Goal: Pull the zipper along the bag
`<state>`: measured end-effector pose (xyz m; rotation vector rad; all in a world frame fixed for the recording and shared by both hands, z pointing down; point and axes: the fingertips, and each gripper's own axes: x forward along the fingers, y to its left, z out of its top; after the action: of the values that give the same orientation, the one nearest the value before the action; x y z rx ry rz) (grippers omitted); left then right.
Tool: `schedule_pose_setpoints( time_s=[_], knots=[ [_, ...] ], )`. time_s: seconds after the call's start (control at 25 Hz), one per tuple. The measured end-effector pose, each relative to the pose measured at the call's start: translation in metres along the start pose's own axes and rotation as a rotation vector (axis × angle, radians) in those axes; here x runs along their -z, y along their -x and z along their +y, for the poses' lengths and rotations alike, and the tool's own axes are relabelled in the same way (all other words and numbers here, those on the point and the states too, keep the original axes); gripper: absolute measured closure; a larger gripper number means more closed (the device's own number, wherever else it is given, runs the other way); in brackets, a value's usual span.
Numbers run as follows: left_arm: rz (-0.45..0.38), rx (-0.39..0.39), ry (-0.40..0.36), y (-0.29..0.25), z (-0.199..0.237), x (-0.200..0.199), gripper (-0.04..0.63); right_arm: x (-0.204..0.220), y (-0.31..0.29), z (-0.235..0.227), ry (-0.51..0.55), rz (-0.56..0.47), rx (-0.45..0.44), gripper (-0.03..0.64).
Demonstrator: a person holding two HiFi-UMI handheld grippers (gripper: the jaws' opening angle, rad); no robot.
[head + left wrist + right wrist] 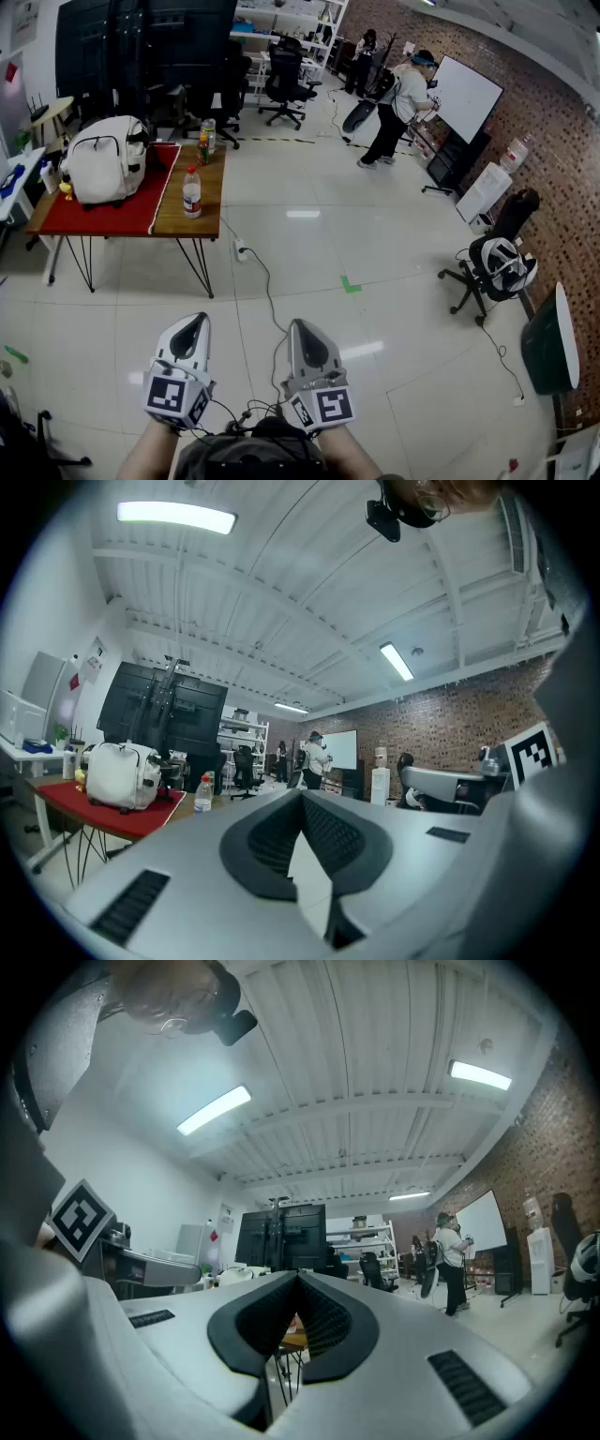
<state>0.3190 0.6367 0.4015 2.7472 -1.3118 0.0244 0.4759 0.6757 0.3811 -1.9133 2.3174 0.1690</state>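
Note:
A white bag (105, 157) stands on a red mat (112, 214) on a wooden table (208, 192) at the far left of the room. Its zipper is too small to make out. My two grippers are low in the head view, well short of the table, side by side above the tiled floor. The left gripper (192, 328) is shut with nothing between its pads, and so is the right gripper (302, 330). In the left gripper view the bag (122, 775) shows far off to the left of the closed tips (302, 794). The right gripper (298, 1279) points slightly upward toward the room.
Bottles (191, 192) stand on the table's bare wood end. A cable (267, 281) runs across the floor from a power strip by the table leg. Office chairs (284, 80) stand at the back, another chair (497, 267) at right. A person (398, 103) stands by a whiteboard (464, 94).

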Motion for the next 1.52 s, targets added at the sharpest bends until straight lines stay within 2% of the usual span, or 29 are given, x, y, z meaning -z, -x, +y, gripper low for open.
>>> schedule_pose_setpoints(
  time_s=[0.2, 0.48, 0.76, 1.04, 1.28, 1.52],
  knots=[
    [-0.027, -0.003, 0.005, -0.009, 0.035, 0.005, 0.561, 0.015, -0.024, 0.003, -0.003, 0.003, 0.023, 0.621],
    [-0.036, -0.032, 0.029, -0.023, 0.069, 0.004, 0.561, 0.020, -0.069, 0.006, 0.033, -0.017, -0.017, 0.621],
    [-0.028, -0.074, 0.016, -0.075, 0.114, 0.010, 0.561, 0.051, -0.142, -0.018, 0.000, -0.022, -0.046, 0.620],
    [-0.034, -0.103, 0.031, -0.199, 0.169, -0.001, 0.561, 0.078, -0.272, -0.083, -0.010, -0.022, -0.071, 0.620],
    [-0.073, -0.056, 0.038, -0.326, 0.202, -0.016, 0.561, 0.099, -0.394, -0.149, -0.016, -0.011, -0.095, 0.620],
    [-0.058, -0.043, 0.032, -0.442, 0.230, -0.028, 0.561, 0.117, -0.498, -0.214, -0.031, -0.003, -0.099, 0.620]
  ],
)
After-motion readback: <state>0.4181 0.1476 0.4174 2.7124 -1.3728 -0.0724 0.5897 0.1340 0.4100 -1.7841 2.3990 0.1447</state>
